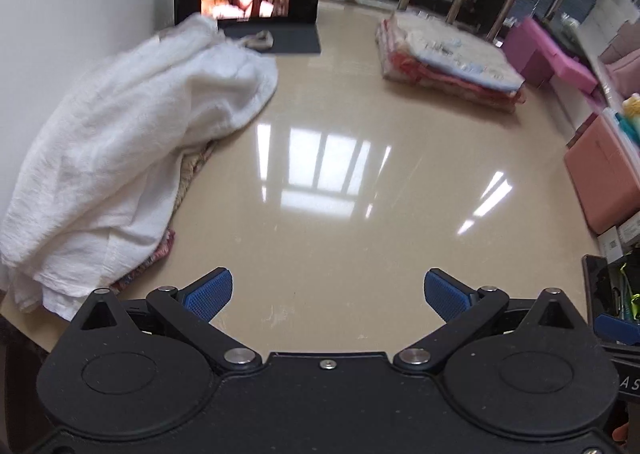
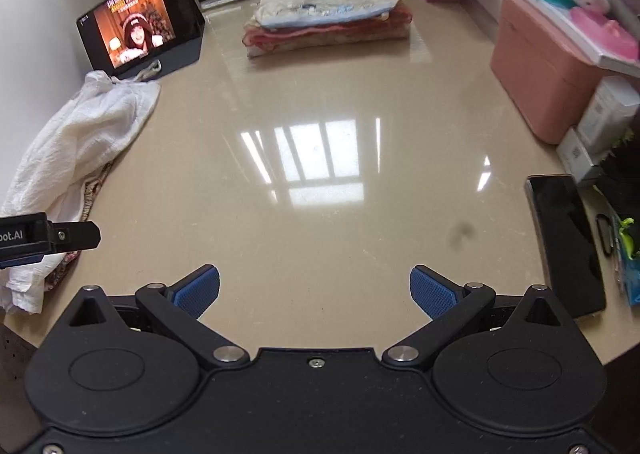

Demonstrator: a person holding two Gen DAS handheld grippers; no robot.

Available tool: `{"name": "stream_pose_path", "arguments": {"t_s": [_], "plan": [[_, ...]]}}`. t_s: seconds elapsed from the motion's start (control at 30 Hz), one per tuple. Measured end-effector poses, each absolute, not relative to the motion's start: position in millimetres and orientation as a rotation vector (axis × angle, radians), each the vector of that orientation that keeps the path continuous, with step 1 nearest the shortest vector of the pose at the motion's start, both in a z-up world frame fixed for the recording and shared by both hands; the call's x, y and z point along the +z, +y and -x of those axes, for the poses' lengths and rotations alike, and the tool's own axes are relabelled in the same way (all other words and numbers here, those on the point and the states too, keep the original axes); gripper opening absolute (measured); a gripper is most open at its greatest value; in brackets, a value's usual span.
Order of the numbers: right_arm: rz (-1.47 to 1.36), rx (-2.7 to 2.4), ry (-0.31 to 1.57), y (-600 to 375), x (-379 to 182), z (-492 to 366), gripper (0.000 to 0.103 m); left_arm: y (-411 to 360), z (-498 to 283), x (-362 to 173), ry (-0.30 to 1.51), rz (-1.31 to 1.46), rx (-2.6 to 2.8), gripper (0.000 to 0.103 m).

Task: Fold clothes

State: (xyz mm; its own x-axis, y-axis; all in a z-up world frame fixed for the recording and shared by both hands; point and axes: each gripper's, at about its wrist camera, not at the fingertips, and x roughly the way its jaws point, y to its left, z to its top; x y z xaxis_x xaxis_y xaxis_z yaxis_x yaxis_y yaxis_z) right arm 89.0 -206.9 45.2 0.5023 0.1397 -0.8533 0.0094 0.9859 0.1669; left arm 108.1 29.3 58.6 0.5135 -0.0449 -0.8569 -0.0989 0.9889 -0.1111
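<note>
Here | white garment [image 1: 120,142] left of left gripper [image 1: 328,296] | jaws apart

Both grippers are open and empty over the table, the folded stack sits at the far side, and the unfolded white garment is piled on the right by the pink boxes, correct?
Not quite: the white garment is piled on the left, by the wall and the tablet, as the right wrist view shows. The rest holds: left gripper and right gripper open and empty, folded stack at the far side.
</note>
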Motion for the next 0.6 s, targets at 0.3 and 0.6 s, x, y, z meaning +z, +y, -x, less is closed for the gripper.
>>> {"name": "stream_pose_path", "arguments": {"t_s": [0.3,0.6], "plan": [[-0.149,0.082,0.907,-202,58,-48,0.103,2,-70,66,0.915,0.057,0.01,0.103],[-0.109,0.085,0.825,-193,70,-24,0.103,-4,-47,75,0.921,0.062,0.017,0.103]]}}
